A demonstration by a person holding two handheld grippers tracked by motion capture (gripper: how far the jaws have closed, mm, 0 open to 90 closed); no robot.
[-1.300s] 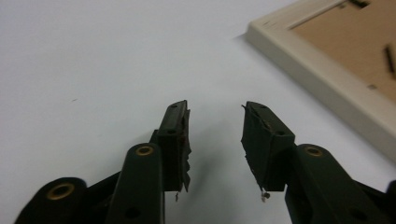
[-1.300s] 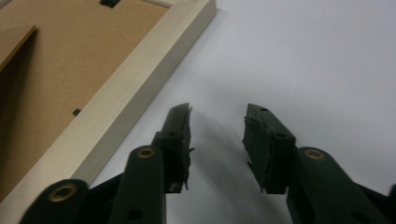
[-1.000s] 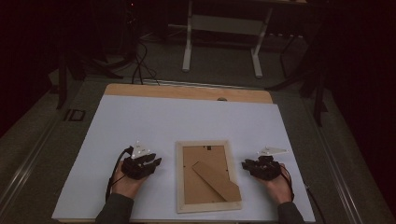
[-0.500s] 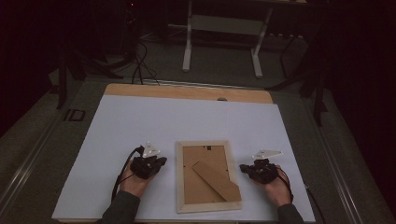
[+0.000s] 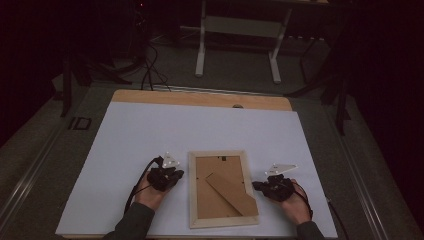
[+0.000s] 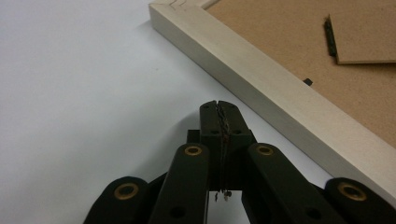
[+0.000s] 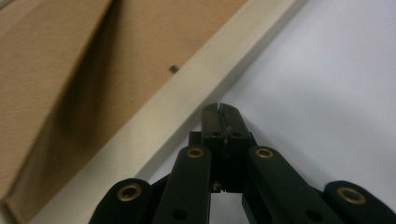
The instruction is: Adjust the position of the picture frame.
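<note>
A pale wooden picture frame (image 5: 191, 190) lies face down on the white table sheet, its brown backing board and folded stand facing up. My left gripper (image 5: 179, 174) rests just left of the frame's left rail (image 6: 261, 84), jaws pressed together with nothing between them, having just closed. My right gripper (image 5: 256, 186) sits by the frame's right rail (image 7: 196, 88), its tip close to the wood, jaws just closed too and empty. In the left gripper view the shut tips (image 6: 219, 108) point toward the rail; in the right gripper view the tips (image 7: 220, 110) almost touch it.
The white sheet (image 5: 150, 135) covers a wooden table whose bare far edge (image 5: 200, 97) shows. A grey stand (image 5: 240, 30) is on the floor behind. A dark floor surrounds the table.
My left gripper has slid to the right, closer to the frame's left rail. The right gripper has stayed about where it was beside the right rail.
</note>
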